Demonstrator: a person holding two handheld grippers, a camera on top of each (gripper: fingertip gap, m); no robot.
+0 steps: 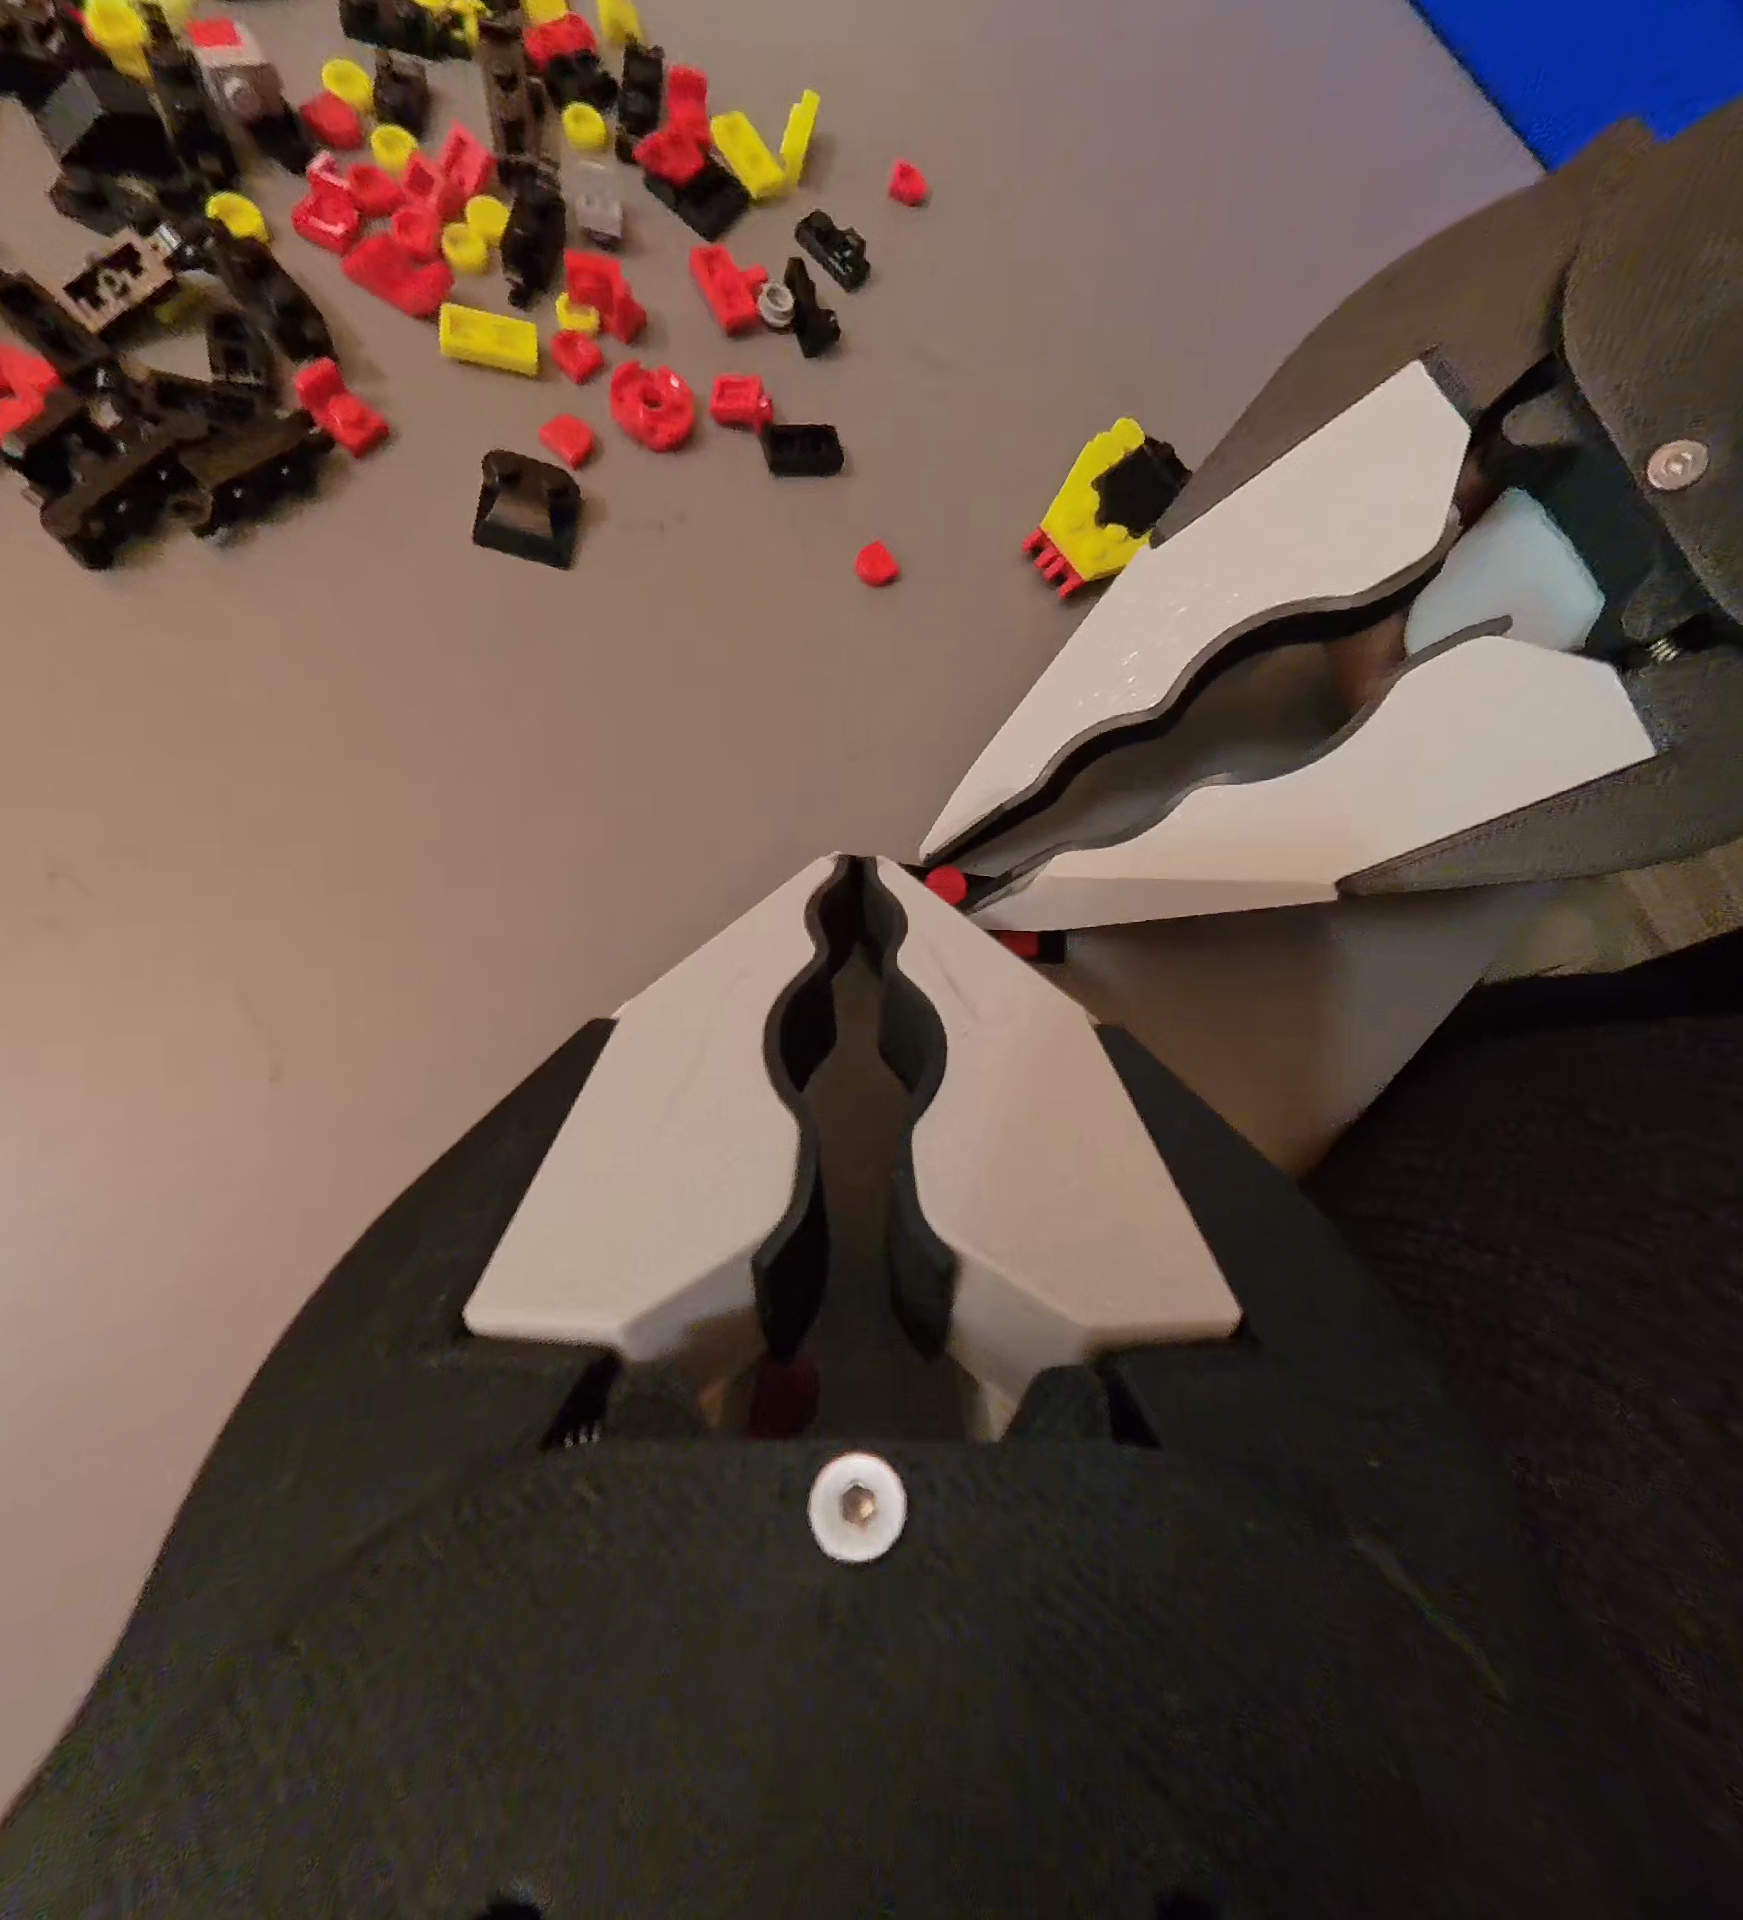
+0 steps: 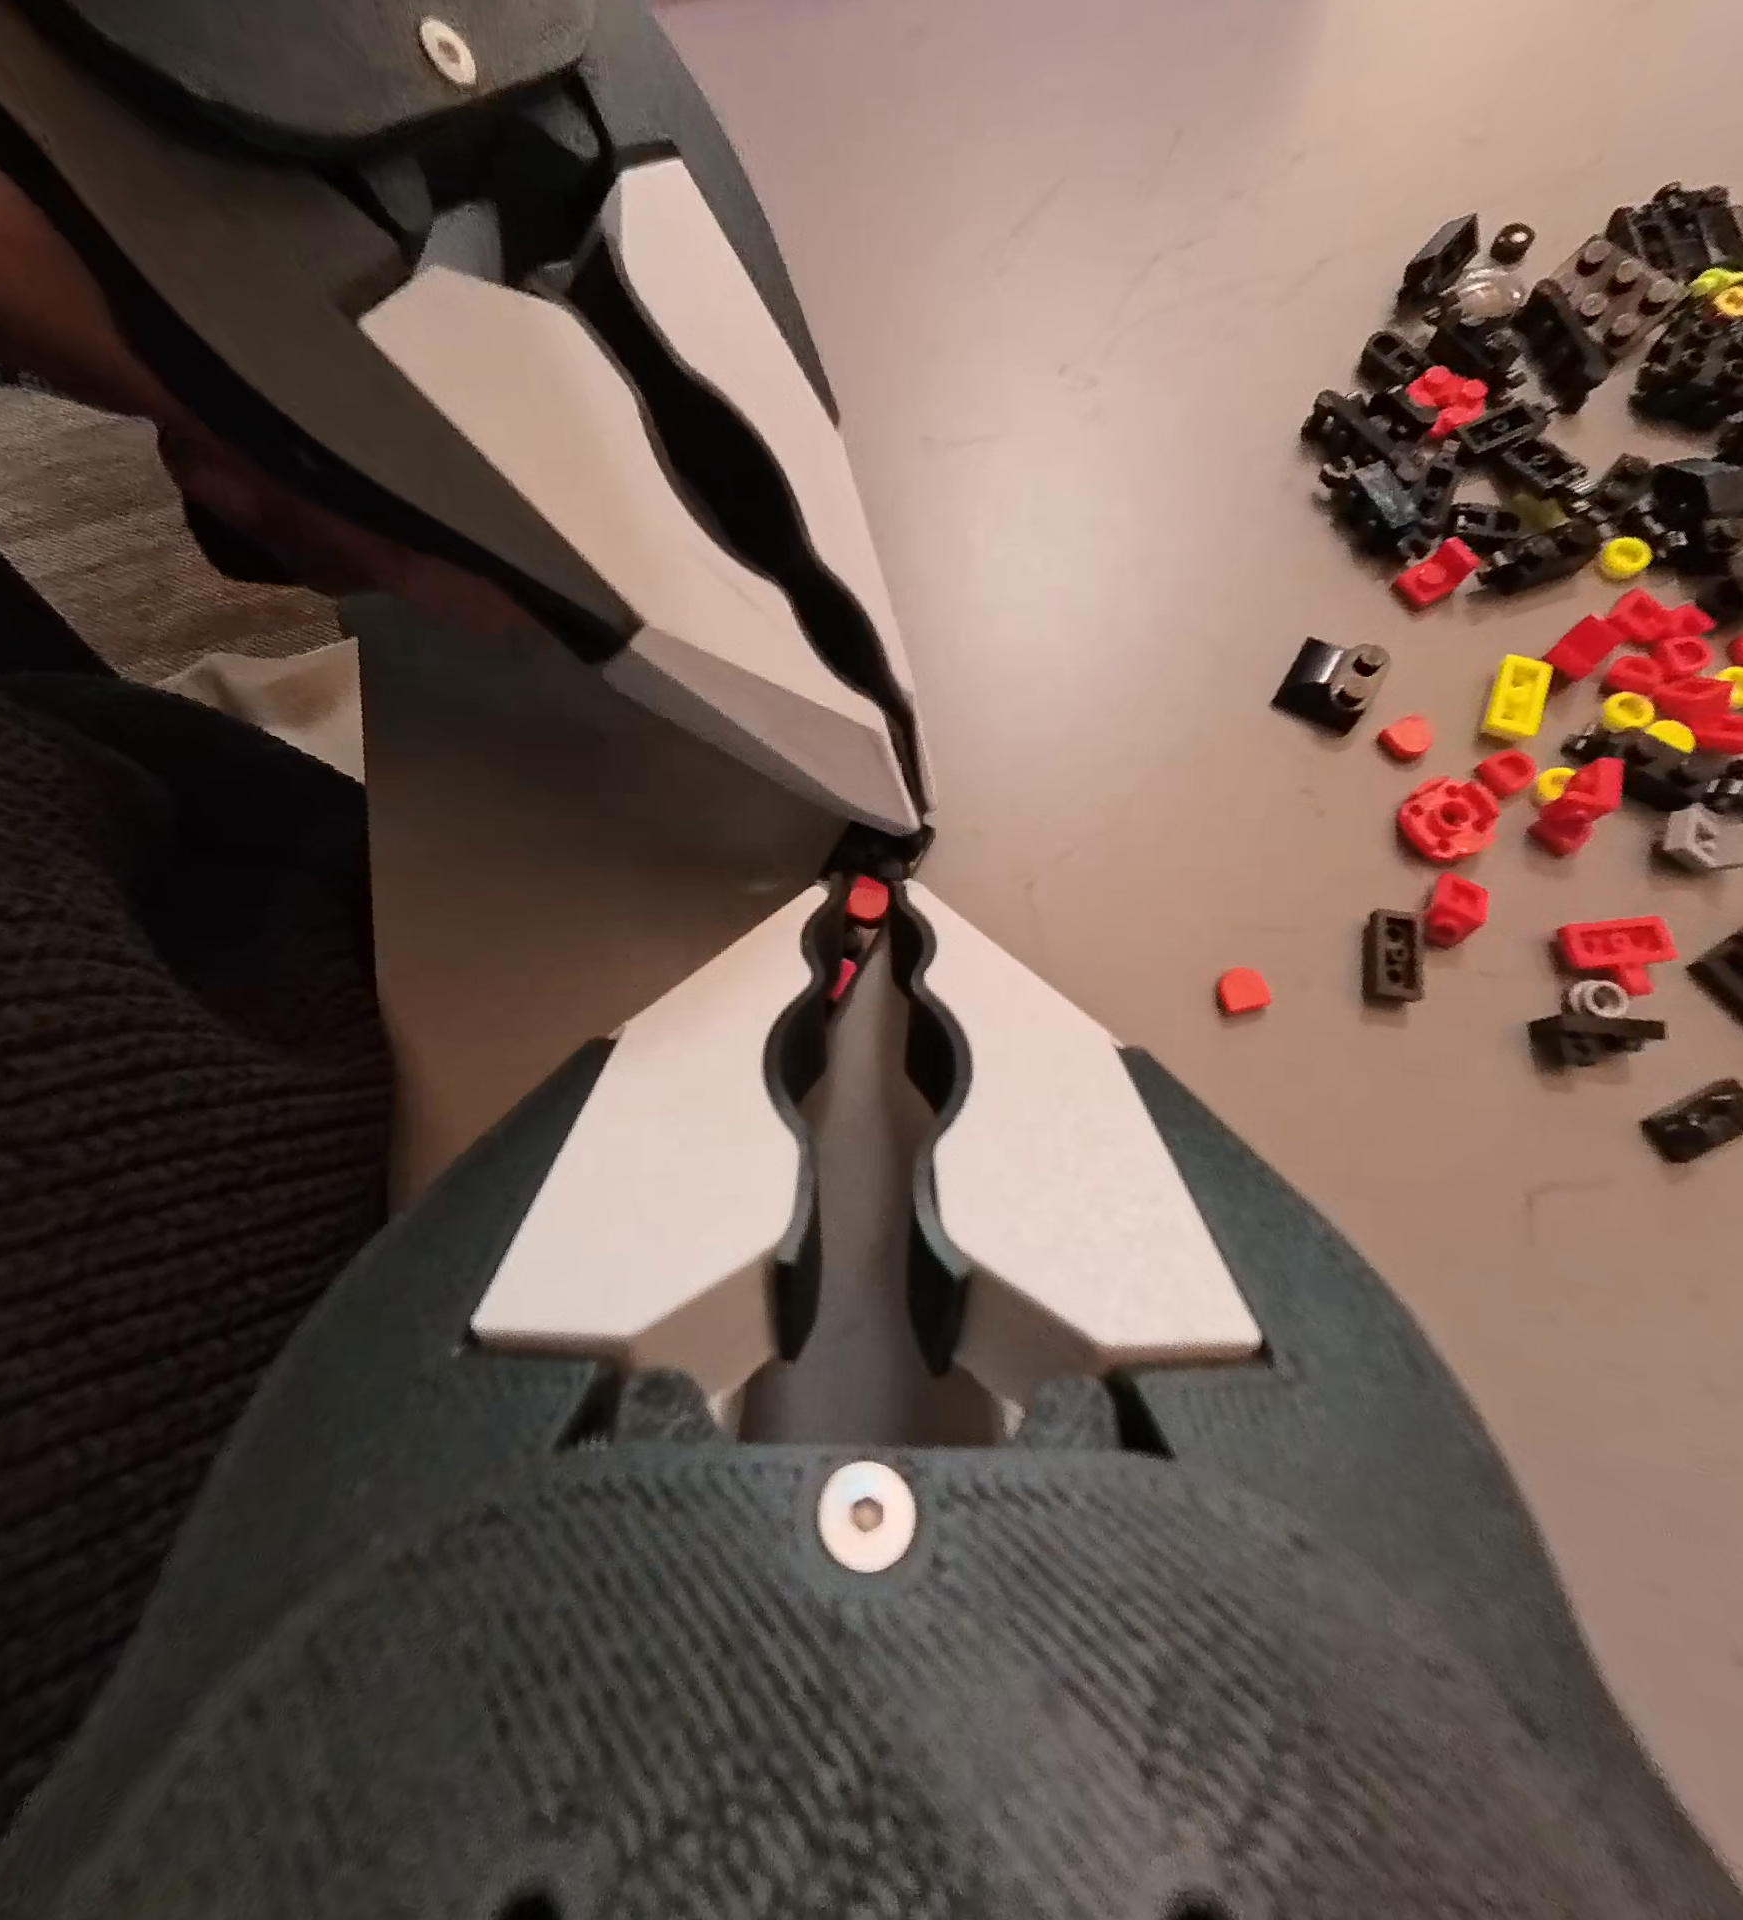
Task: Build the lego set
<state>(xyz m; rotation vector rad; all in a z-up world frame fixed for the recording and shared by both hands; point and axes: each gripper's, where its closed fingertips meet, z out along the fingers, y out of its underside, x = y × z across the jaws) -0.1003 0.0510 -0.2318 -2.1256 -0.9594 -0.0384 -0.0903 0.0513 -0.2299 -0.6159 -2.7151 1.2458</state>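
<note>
Left gripper (image 1: 859, 868): jaws closed at frame centre, grip contents unclear.
Right gripper (image 2: 862, 899): jaws pinching small red round plastic stud (image 2: 865, 896), tip-to-tip for joining.
Loose plastic bricks (image 1: 410, 239): upper left, grey worktop (image 1: 327, 831).

Our left tool (image 1: 854, 864) has its fingers pinched nearly together at the tips. Our right tool (image 2: 872, 896), fingers likewise closed, meets it tip to tip from the right.

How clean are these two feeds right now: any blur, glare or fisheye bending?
Left wrist view: warm dim light, loose brick pile slightly soft, edges bowed by the wide lens. Right wrist view: the small red piece at the jaws is sharp, the bricks at the right edge smear; no glare.
</note>
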